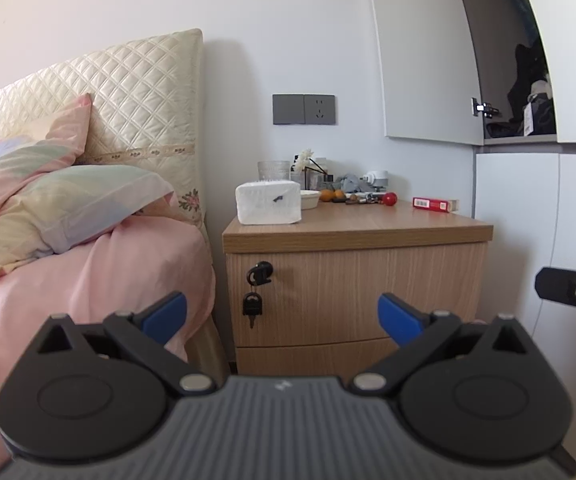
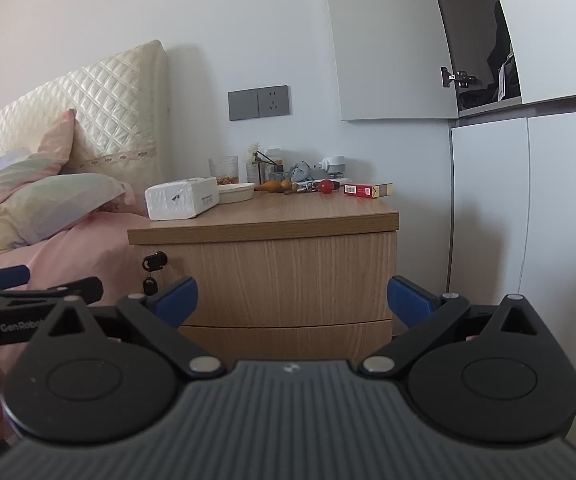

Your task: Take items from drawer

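Left wrist view: the left tongs (image 1: pixel 282 314) gape apart, empty, straight before the closed top drawer (image 1: pixel 351 292) (keys (image 1: pixel 252 308) dangle from its lock). Right wrist view: the right tongs (image 2: pixel 292 300) likewise spread, facing that drawer.

White walls (image 1: pixel 288 20); bed with quilted cream headboard (image 1: pixel 136 92) left, wooden nightstand (image 1: pixel 351 272) beside it, white wardrobe (image 1: pixel 527 208) right.

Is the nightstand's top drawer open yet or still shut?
Shut. The top drawer front sits flush under the nightstand top, key hanging from its lock.
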Motion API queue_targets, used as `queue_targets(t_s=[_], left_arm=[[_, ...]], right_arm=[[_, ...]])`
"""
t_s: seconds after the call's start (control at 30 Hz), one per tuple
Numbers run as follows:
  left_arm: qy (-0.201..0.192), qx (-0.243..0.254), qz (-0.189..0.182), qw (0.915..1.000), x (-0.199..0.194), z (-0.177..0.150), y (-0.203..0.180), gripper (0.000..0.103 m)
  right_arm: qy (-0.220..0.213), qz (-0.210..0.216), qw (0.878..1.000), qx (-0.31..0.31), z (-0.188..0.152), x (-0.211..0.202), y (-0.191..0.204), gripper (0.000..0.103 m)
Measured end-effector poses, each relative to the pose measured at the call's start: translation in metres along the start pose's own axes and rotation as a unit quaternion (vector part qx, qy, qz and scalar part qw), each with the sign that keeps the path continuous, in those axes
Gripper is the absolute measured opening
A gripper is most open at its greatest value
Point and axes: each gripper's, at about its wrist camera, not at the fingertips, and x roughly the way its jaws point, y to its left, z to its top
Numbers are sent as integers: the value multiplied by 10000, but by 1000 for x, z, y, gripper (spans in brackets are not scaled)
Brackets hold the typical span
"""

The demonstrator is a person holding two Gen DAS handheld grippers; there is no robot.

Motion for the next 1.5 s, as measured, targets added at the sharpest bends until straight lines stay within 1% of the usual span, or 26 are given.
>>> queue_targets(t_s=[0.07,0.1,0.13,0.2,0.27,0.37,0.47,0.67,1.1,1.5], left_arm=[[-12,-5,-11,10000,0,-1,1,103],[-18,-8,-17,10000,0,-1,1,103],[-24,-11,-22,10000,0,-1,1,103],[-36,-16,-33,10000,0,-2,2,103],[-48,-22,-44,10000,0,-2,2,103],[-66,-30,-61,10000,-1,-3,3,103],[-73,16,-64,10000,-1,-3,2,103],[-57,33,-83,9999,-3,-3,4,103],[-111,93,-101,9998,-7,0,0,103],[-117,102,-78,9998,-8,2,0,103]], right_arm=[[-16,-12,10000,-24,0,0,-1,103],[57,-12,10000,40,0,3,-5,103],[118,-35,9999,-34,0,6,-2,103],[-2,-64,9999,-124,-2,2,4,103],[19,-42,9999,-135,-2,2,5,103],[17,10,10000,-7,-1,0,-2,103],[23,7,10000,-12,-1,2,-2,103],[-171,78,9998,95,-1,-3,-3,103],[-111,60,9999,-25,-3,-2,2,103],[-112,68,9999,15,-2,-4,-1,103]])
